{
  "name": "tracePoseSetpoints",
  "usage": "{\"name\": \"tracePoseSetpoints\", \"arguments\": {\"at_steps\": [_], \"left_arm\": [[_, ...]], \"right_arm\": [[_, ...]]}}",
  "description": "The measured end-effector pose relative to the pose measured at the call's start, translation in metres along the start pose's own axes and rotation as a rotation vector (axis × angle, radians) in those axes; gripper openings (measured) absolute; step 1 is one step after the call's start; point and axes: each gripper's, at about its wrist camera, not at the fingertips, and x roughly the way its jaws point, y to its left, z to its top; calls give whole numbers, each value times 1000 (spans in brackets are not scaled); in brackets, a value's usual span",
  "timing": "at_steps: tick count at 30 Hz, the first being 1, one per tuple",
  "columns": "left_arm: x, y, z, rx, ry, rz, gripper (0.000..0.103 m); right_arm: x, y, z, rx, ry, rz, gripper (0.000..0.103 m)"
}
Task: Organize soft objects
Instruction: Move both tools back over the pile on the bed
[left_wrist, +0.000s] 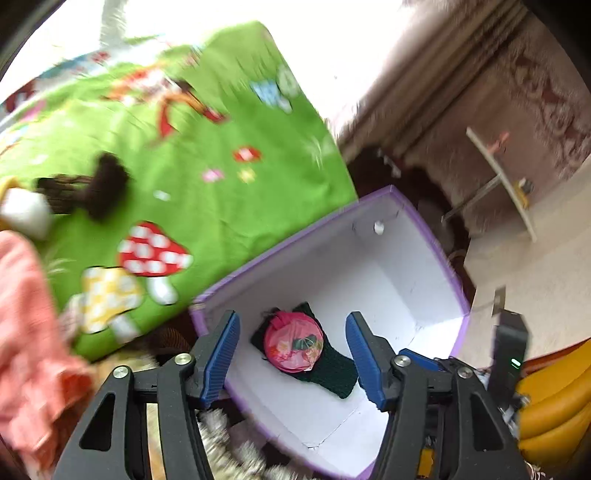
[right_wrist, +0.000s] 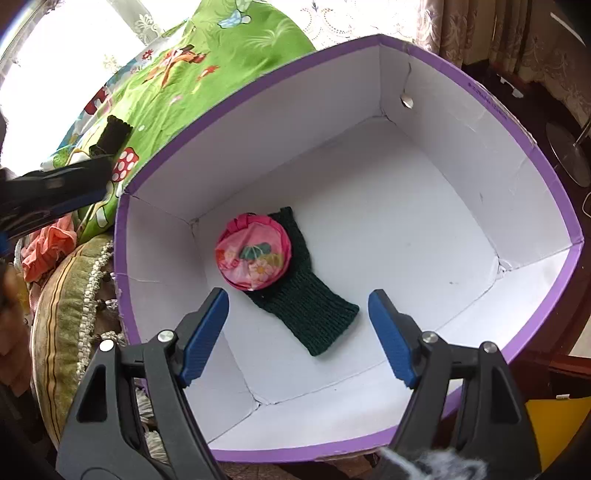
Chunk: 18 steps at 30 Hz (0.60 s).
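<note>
While sorting proceeds: box (right_wrist: 535, 206), holding pink pouch (right_wrist: 253, 256) atop green knit (right_wrist: 314, 314), stowed as collected softs. Left gripper (left_wrist: 291, 343) and right gripper (right_wrist: 297, 325) spread, empty. Brown knit (left_wrist: 85, 190) awaits on green quilt (left_wrist: 229, 206).

We found most of the white floor of the purple-rimmed box (right_wrist: 436, 229) bare toward frame right. Only the pink round pouch (right_wrist: 253, 254), lying on the dark green knit piece (right_wrist: 310, 310), blocked its lower-left part.

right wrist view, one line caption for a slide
Open right gripper above purple-rimmed box holding pink pouch on dark knit piece.
</note>
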Motion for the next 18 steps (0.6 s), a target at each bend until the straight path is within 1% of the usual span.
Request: {"name": "tracePoseSetpoints", "arguments": {"at_steps": [2, 4, 6, 7, 9, 11, 13, 15, 16, 17, 18], "left_arm": [[-42, 17, -11, -16, -113, 15, 69], [-71, 29, -25, -33, -218, 56, 72], [-108, 53, -44, -73, -304, 99, 75], [-128, 66, -51, -96, -339, 125, 76], [-160, 97, -71, -160, -410, 208, 76], [-186, 131, -96, -256, -461, 281, 77], [-208, 168, -125, -353, -516, 326, 77], [-223, 197, -146, -430, -544, 395, 78], [-221, 210, -153, -458, -525, 395, 78], [-218, 218, -157, -480, -497, 369, 78], [-218, 220, -160, -491, -486, 335, 78]], "right_arm": [[1, 7, 3, -16, -4, -2, 81], [-1, 16, 6, -32, -11, 4, 81], [-1, 27, 10, -54, -18, 13, 81], [0, 33, 11, -69, -19, 21, 81], [3, 47, 14, -102, -18, 31, 81], [2, 60, 16, -129, -24, 44, 81], [-1, 74, 18, -154, -36, 117, 81], [-8, 91, 21, -182, -69, 162, 81], [-11, 101, 23, -202, -83, 177, 81], [-12, 111, 25, -223, -90, 192, 83], [-12, 122, 27, -245, -92, 201, 83]]}}
